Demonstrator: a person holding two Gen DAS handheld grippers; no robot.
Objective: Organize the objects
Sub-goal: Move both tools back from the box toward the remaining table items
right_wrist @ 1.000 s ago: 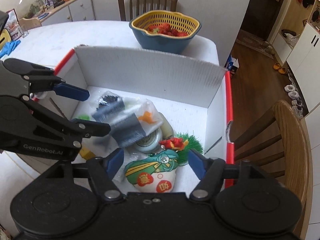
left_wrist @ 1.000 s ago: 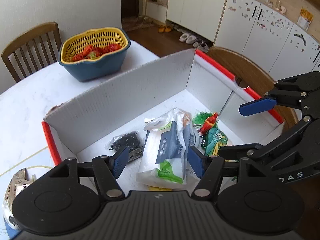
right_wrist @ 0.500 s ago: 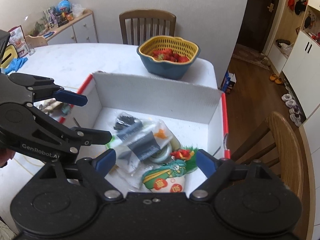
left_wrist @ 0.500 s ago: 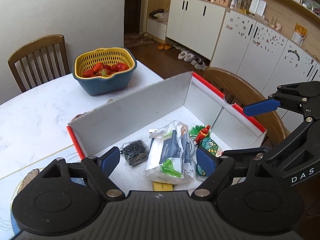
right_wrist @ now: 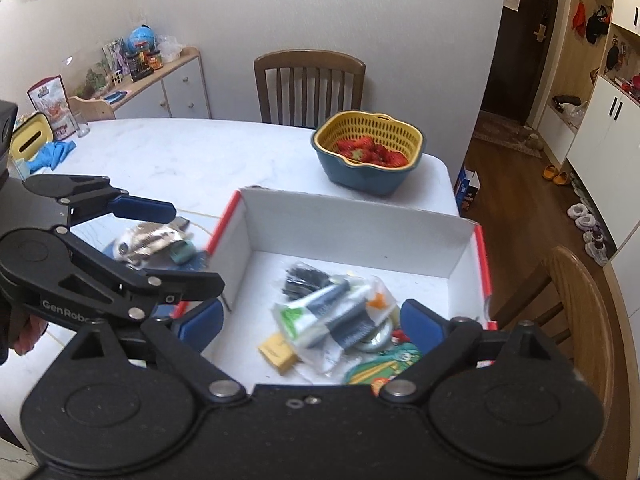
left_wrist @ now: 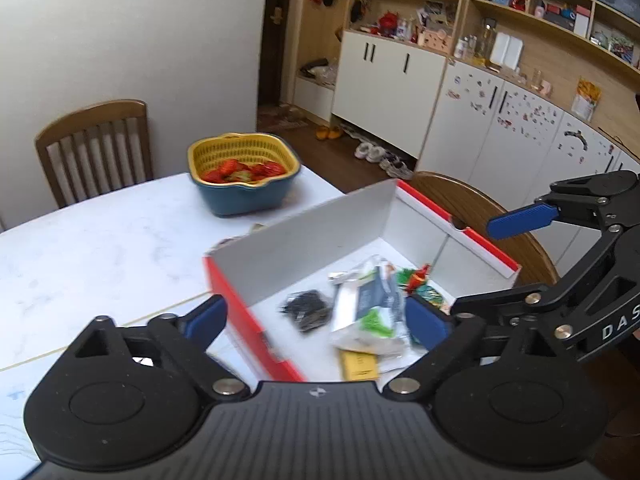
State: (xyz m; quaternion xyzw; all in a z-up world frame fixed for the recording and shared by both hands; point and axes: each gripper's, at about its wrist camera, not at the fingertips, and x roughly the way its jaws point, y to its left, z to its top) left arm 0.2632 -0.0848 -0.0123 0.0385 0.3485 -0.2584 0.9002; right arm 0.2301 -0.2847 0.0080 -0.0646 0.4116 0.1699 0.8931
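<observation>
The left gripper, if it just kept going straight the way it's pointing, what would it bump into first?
Probably the white plastic packet lying in the box. The open left gripper points down at it, with nothing between. Depth is hard to judge, so the box's red near wall could come first.

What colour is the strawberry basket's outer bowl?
Dark blue outer bowl, with a yellow strainer inside; clearest in the right wrist view.

Soft daylight, fisheye edges, slight blur

Both wrist views look steeply down (from fairly high) and share the cardboard box [left_wrist: 304,240] [right_wrist: 360,220].
</observation>
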